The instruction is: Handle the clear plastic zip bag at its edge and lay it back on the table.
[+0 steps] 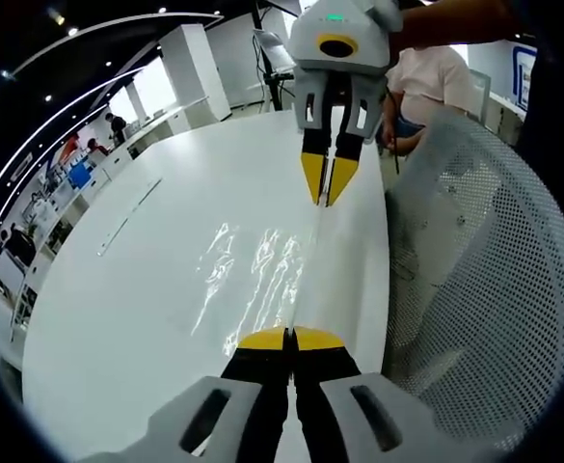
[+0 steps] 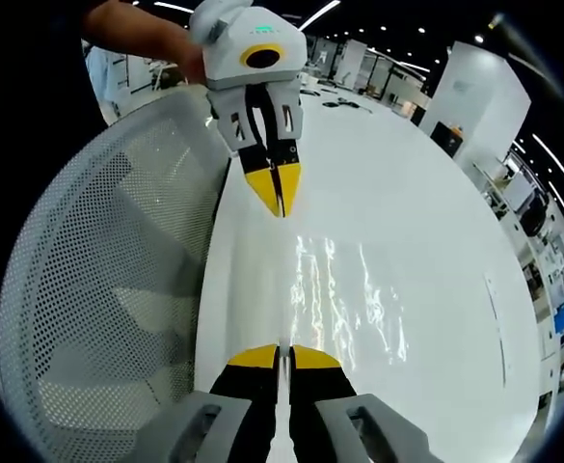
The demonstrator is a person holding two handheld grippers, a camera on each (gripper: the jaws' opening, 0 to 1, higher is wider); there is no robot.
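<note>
You hold the clear zip bag (image 1: 262, 280) stretched by one edge between both tools, its glinting film spread over the white tabletop (image 1: 137, 289) along the edge nearest the mesh chair (image 1: 474, 280). Your left gripper (image 1: 290, 338) has its yellow tips pinched together on one end of that edge; your right gripper (image 2: 282, 356) is pinched on the other end. The handling step looks under way. Next, by my reading, lower both ends together until the bag rests flat, then part the tips.
</note>
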